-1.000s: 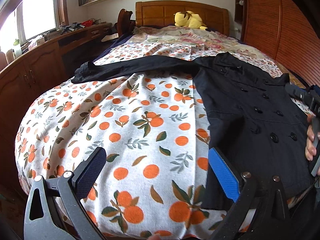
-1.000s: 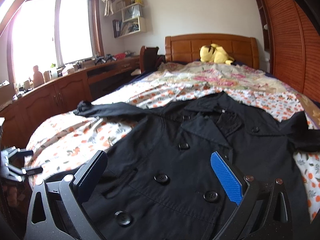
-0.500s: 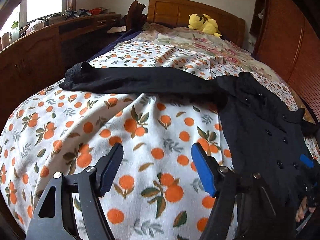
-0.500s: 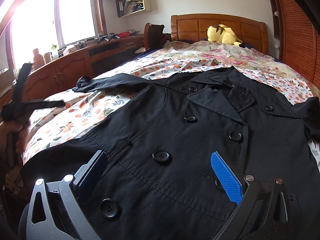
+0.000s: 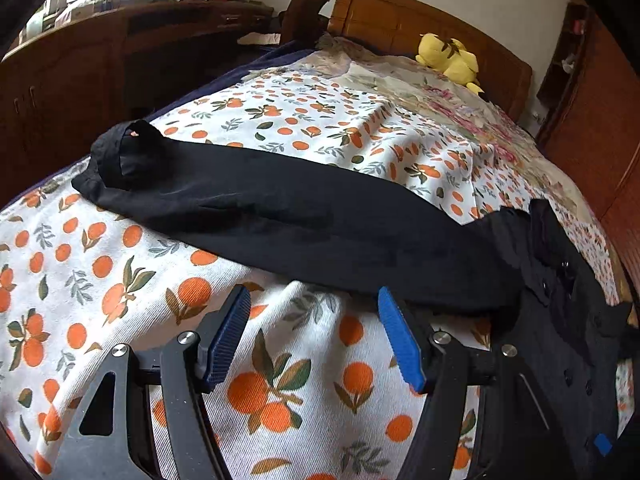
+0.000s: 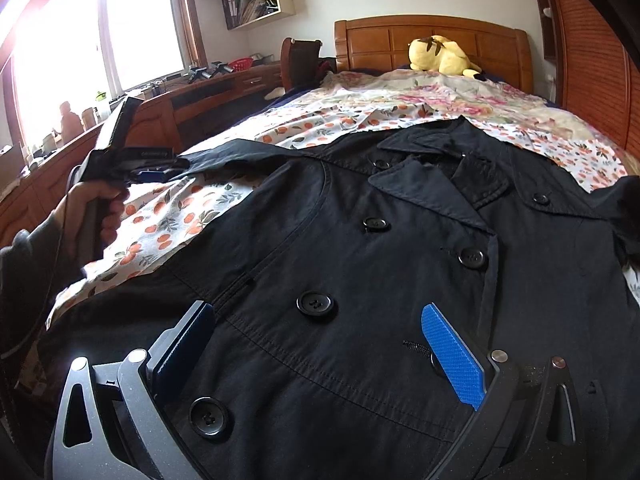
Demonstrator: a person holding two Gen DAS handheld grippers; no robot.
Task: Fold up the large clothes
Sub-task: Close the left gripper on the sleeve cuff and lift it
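Observation:
A black double-breasted coat (image 6: 360, 248) lies face up on the bed, buttons showing. Its left sleeve (image 5: 280, 216) stretches straight out across the orange-print sheet (image 5: 120, 272), cuff at far left. My left gripper (image 5: 314, 328) is open, just short of the sleeve's near edge, over the sheet. The hand-held left tool also shows in the right wrist view (image 6: 132, 152), by the sleeve. My right gripper (image 6: 320, 348) is open, low over the coat's front near its lower buttons, holding nothing.
A wooden headboard (image 6: 432, 44) with a yellow plush toy (image 6: 440, 56) stands at the far end. A floral quilt (image 6: 440, 96) covers the upper bed. A wooden desk and cabinets (image 6: 192, 96) run along the left under the window. Wooden wardrobe doors (image 6: 592, 60) stand right.
My left gripper has moved forward and left toward the outstretched sleeve, which now fills the view. My right gripper has dropped lower and closer over the coat front.

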